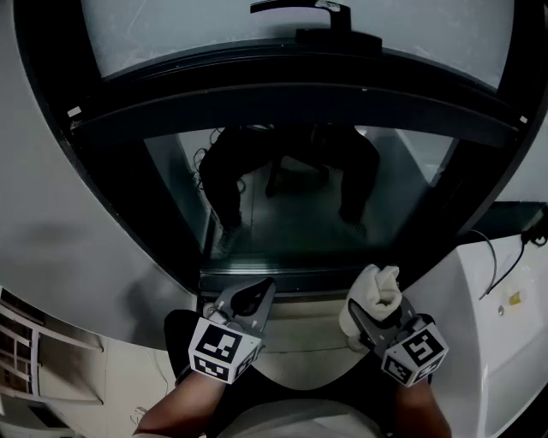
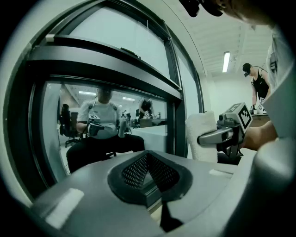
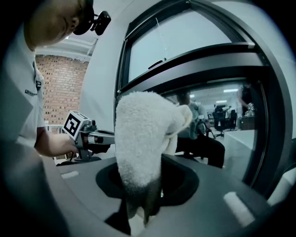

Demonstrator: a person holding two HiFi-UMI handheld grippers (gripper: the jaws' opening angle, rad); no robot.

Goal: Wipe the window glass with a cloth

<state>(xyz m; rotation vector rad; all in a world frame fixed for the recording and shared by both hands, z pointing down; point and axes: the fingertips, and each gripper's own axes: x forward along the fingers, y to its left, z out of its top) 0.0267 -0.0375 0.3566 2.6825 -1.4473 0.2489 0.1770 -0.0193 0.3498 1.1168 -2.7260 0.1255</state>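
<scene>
Head view: a person faces the clear pane of window glass [image 1: 300, 205] set in a dark metal frame [image 1: 291, 98], a black window handle [image 1: 300, 7] above it. The right hand-held gripper [image 1: 374, 310] pinches a bunched white terry cloth [image 1: 377, 289], which sticks out ahead of its jaws, near the pane's lower edge but apart from it. The left hand-held gripper [image 1: 255, 295] is level beside it, jaws pressed together and holding nothing. It looks parked out of the way, since wiping needs only one tool.

Left gripper view: the two dark mesh pads [image 2: 136, 169] meet with nothing between them. To this hand-held gripper's right, the right hand-held gripper [image 2: 208, 137] holds the cloth [image 2: 202, 134] upright, with the pane ahead [image 2: 120, 120]. A seated person [image 2: 99, 125] shows beyond the glass, and another person [image 2: 256, 83] stands in the far background.

Right gripper view: the cloth [image 3: 143, 134] fills the jaws of the right hand-held gripper [image 3: 141, 196], clamped at its lower end so that a thick rounded wad leads, probably to give a soft, broad face for the glass [image 3: 217, 120]. The left hand-held gripper [image 3: 99, 137] is off to the left. No contact with the pane shows, so wiping appears not yet begun.
</scene>
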